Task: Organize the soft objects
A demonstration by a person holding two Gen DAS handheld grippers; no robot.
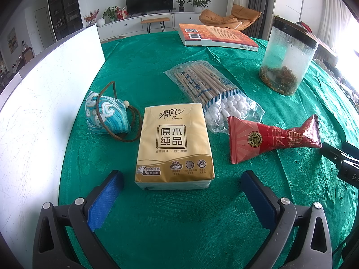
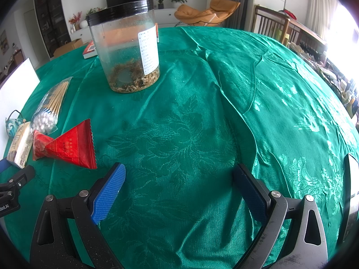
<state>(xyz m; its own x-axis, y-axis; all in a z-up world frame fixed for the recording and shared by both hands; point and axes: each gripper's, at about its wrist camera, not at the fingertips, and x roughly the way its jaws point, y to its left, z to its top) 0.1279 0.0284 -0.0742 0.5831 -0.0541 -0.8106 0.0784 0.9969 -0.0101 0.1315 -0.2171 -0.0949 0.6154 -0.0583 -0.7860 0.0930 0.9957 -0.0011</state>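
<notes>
A gold tissue pack (image 1: 175,148) lies on the green tablecloth (image 1: 179,224) just ahead of my left gripper (image 1: 181,192), which is open and empty. Left of it lies a blue patterned pouch (image 1: 105,115) with a brown cord. Behind it lies a bag of cotton swabs (image 1: 211,92), and to the right a red foil packet (image 1: 271,137). My right gripper (image 2: 179,186) is open and empty over bare cloth. In the right wrist view the red packet (image 2: 67,145), the swab bag (image 2: 50,105), the tissue pack (image 2: 20,144) and the pouch (image 2: 11,126) lie at far left.
A white board (image 1: 40,112) stands along the left. A clear jar with a black lid (image 1: 289,58) (image 2: 128,47) holds dried bits at the back right. An orange book (image 1: 215,37) lies at the far edge. The right gripper's body (image 1: 343,161) shows at the right edge.
</notes>
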